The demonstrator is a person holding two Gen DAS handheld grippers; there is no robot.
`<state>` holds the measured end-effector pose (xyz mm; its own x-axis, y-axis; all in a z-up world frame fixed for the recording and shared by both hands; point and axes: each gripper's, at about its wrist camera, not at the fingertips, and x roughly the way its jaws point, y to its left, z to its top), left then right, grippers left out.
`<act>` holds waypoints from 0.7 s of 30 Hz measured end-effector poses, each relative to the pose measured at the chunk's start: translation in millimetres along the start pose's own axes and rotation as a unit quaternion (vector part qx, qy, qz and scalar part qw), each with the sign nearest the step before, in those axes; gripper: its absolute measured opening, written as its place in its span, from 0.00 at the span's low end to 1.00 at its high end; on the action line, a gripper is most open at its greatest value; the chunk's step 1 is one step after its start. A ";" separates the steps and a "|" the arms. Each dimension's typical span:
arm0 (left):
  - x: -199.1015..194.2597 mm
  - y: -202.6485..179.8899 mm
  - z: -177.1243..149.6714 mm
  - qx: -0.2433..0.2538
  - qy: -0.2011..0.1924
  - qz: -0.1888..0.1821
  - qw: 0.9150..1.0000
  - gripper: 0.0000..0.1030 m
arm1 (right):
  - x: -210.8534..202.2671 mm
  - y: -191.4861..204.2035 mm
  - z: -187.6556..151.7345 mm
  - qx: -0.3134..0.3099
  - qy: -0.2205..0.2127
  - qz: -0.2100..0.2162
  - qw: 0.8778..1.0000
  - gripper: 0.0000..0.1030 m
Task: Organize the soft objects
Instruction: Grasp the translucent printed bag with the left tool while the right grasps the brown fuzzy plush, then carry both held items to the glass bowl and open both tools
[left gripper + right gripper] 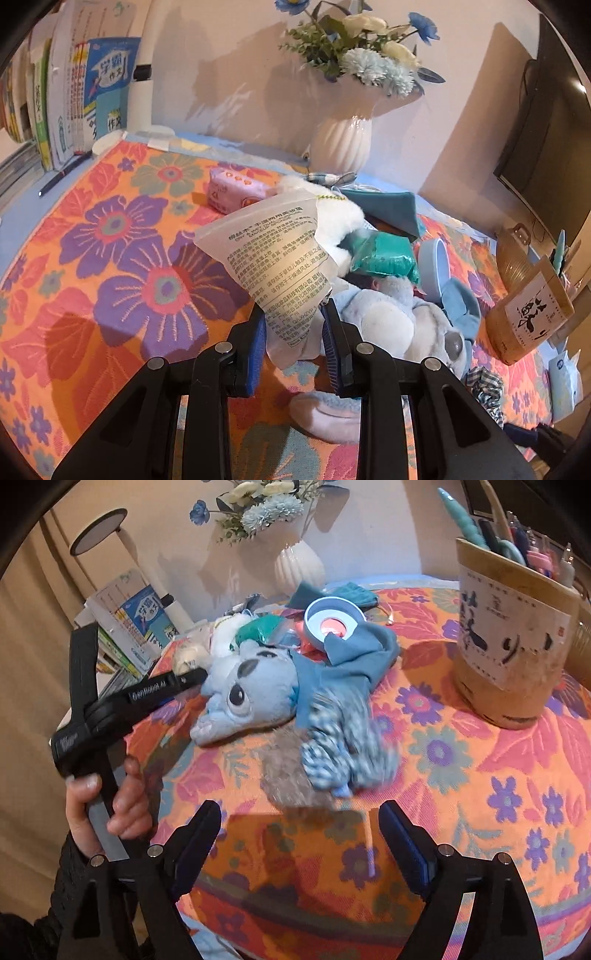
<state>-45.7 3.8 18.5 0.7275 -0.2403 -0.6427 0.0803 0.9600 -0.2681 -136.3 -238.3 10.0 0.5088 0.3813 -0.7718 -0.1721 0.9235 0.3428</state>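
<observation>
Pouch (273, 258), light and crinkly, hangs pinched in your left gripper (293, 334) above the floral cloth (110, 258); keep hold near its corner. Your right gripper (299, 834) gapes empty before the blurred checked scrunchie (343, 746).

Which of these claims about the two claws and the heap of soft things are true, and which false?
1. The left claw grips a translucent printed pouch. True.
2. The right claw holds the blue plush toy. False: its jaws stand wide apart with nothing between them, and the toy lies on the floral cloth.
3. The blue-and-white checked scrunchie lies next to the plush toy. True.
4. The white vase is empty. False: it holds blue and white flowers.
5. The pink tissue pack lies on the cloth. True.
</observation>
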 end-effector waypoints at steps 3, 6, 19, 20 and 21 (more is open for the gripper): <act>-1.5 -5.8 -2.6 0.016 -0.004 0.004 1.000 0.24 | 5.5 4.1 10.3 -0.004 -0.018 -0.033 0.999 0.84; -0.7 -8.6 -3.3 0.025 -0.004 0.006 1.000 0.24 | 15.3 12.6 15.1 -0.035 -0.024 -0.058 0.997 0.84; -16.4 -20.7 -4.6 0.032 -0.013 0.000 0.999 0.24 | -14.1 21.7 9.8 -0.053 -0.089 -0.044 0.994 0.46; -22.1 -26.2 -5.4 0.034 -0.014 -0.008 0.999 0.24 | -20.1 22.6 9.8 -0.054 -0.095 -0.045 0.993 0.46; -29.8 -34.0 -6.9 0.040 -0.017 -0.014 0.999 0.24 | -26.2 23.3 10.5 -0.055 -0.103 -0.047 0.992 0.46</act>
<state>-74.9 -22.6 41.8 0.7469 -0.2640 -0.6103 0.1549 0.9616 -0.2264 -144.8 -227.2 43.9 0.6864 0.2871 -0.6682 -0.2008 0.9579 0.2053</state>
